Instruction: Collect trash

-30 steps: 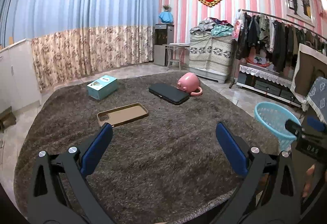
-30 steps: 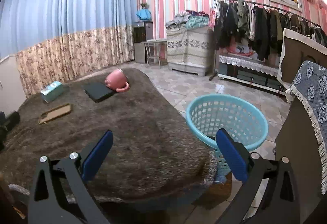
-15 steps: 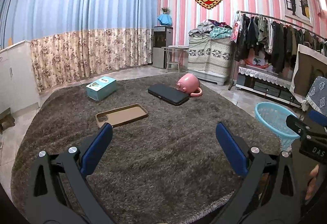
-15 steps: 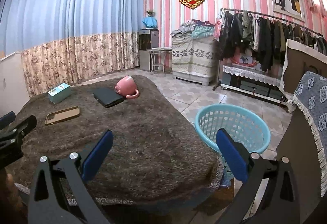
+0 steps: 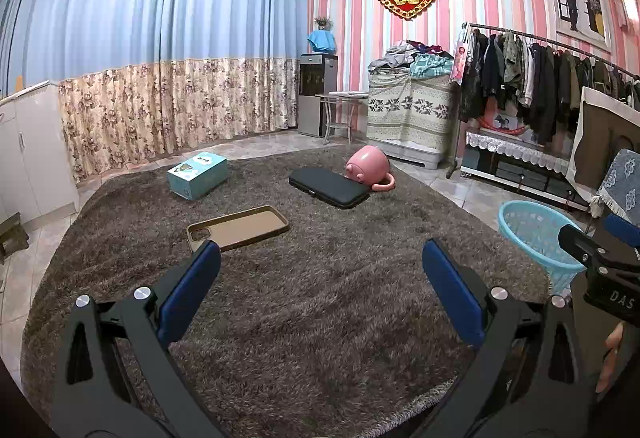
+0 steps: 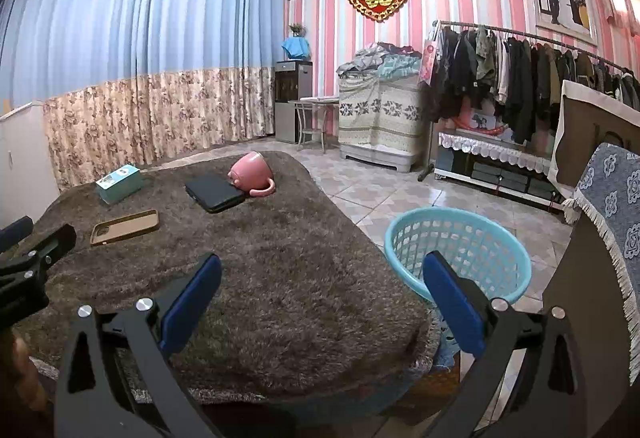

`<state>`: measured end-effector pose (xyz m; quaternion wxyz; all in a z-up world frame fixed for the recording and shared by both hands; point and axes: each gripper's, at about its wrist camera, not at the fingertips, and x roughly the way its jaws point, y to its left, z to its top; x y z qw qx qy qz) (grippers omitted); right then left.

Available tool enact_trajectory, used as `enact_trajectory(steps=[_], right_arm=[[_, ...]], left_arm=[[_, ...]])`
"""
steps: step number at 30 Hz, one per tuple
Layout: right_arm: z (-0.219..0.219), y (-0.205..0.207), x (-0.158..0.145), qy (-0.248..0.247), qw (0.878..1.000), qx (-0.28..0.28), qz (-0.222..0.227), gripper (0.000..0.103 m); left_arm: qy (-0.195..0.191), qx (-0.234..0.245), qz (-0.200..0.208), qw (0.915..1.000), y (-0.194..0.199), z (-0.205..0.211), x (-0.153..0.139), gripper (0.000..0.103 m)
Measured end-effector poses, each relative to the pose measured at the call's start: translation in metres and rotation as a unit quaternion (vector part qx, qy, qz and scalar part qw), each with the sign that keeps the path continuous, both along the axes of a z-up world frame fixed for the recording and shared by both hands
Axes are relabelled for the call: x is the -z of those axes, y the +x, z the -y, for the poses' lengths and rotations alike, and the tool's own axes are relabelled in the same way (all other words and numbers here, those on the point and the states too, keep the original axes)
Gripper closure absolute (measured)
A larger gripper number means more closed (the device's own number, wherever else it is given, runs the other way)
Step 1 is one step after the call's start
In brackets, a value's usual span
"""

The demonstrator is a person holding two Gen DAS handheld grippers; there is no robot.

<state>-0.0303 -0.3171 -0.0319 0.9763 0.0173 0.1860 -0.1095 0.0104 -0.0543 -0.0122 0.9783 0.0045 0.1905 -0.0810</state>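
Observation:
On a table draped in a shaggy brown cover (image 5: 320,298) lie a brown phone case (image 5: 238,228), a teal box (image 5: 198,174), a black flat case (image 5: 328,187) and a tipped pink mug (image 5: 368,168). The same phone case (image 6: 125,227), teal box (image 6: 119,184), black case (image 6: 214,192) and mug (image 6: 252,174) show in the right wrist view. A light-blue basket (image 6: 456,250) stands on the floor to the table's right, also the basket (image 5: 536,238) at the left view's right edge. My left gripper (image 5: 320,270) is open over the near cover, empty. My right gripper (image 6: 322,280) is open near the table's right edge, empty.
A clothes rack (image 5: 540,86) and low shelf line the right wall. A covered cabinet (image 5: 408,118), a small table and a water dispenser (image 5: 318,94) stand at the back. White cupboard (image 5: 28,158) at left. A fabric-draped chair (image 6: 608,206) sits beside the basket. Tiled floor surrounds the table.
Both views have tilted up and swung slightly, so the objects on the cover sit a bit lower and nearer centre. Nothing on the table moved; both grippers stayed open.

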Motion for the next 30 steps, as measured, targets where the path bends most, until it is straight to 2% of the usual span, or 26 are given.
enact_trajectory(steps=[30], right_arm=[[0.0035, -0.0007, -0.0044, 0.005, 1.0, -0.003, 0.003, 0.004]], left_arm=[[0.0, -0.009, 0.012, 0.9999, -0.0032, -0.0002, -0.0064, 0.005]])
